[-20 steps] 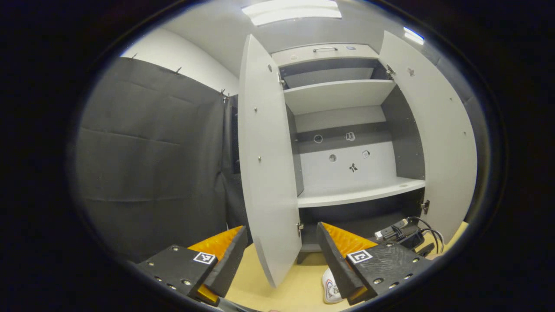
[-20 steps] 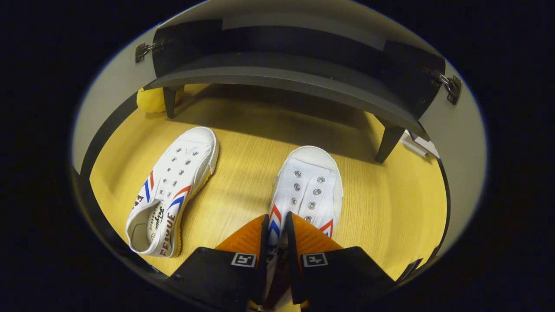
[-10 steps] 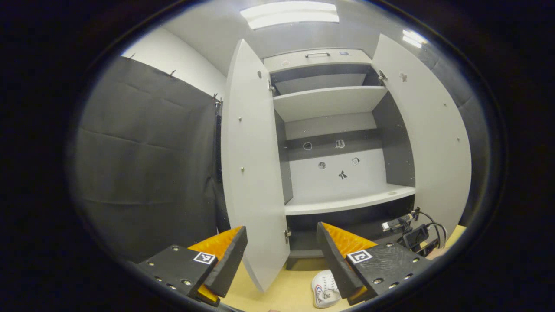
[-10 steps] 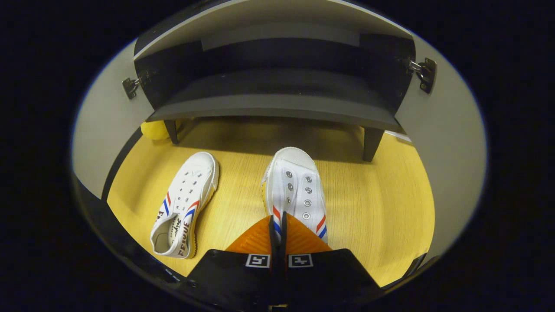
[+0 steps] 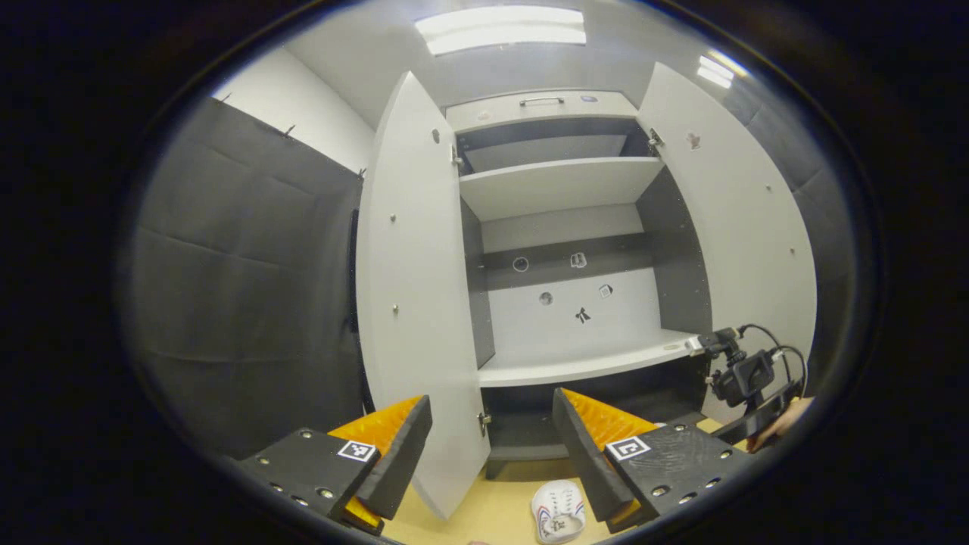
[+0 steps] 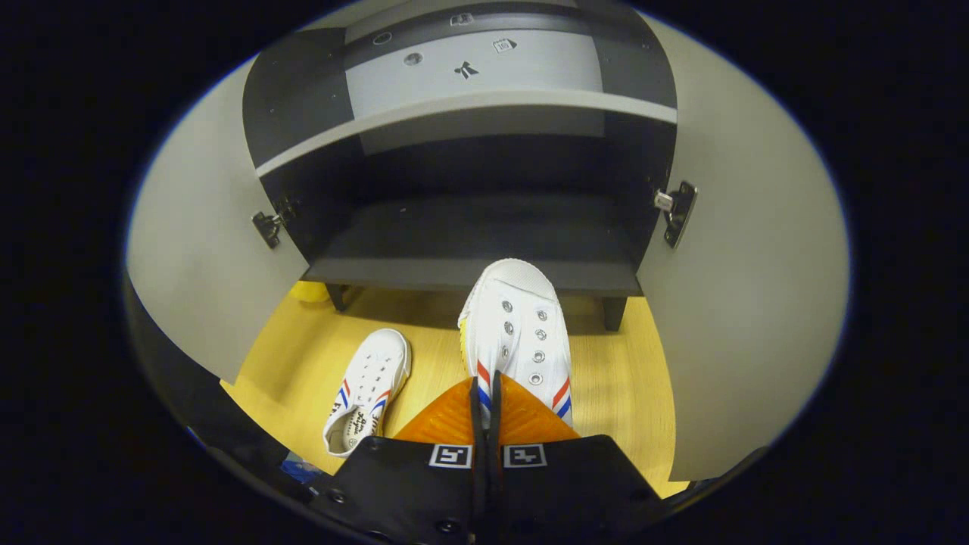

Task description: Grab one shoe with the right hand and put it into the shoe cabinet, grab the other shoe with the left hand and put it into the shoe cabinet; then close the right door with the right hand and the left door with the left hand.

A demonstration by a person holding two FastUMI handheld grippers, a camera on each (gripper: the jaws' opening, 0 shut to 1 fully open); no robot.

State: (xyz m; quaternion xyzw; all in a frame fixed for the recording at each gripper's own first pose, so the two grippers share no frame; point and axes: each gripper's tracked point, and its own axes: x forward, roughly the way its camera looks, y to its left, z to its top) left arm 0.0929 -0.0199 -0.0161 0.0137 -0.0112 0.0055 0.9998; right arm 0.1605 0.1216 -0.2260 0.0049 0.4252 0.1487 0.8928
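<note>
In the right gripper view my right gripper (image 6: 484,386) is shut on the side wall of a white sneaker (image 6: 515,325) with red and blue stripes. That shoe hangs above the floor, toe toward the dark bottom shelf (image 6: 424,242) of the shoe cabinet. A second matching sneaker (image 6: 369,390) lies on the wooden floor to the left. In the left gripper view my left gripper (image 5: 492,435) is open and holds nothing. It faces the cabinet, with both grey doors (image 5: 412,303) swung open. A sneaker (image 5: 556,511) lies on the floor below it. The right gripper (image 5: 746,375) appears at the right edge.
The cabinet has a light middle shelf (image 5: 583,363) and an upper shelf (image 5: 560,182). The open right door (image 6: 749,303) and left door (image 6: 189,250) flank the bottom compartment. A yellow object (image 6: 310,291) lies by the cabinet's left leg. Black cloth wall (image 5: 242,288) stands at left.
My right gripper closed fully on the sneaker and lifted it off the floor toward the bottom shelf. The left gripper drew back a little and stayed open.
</note>
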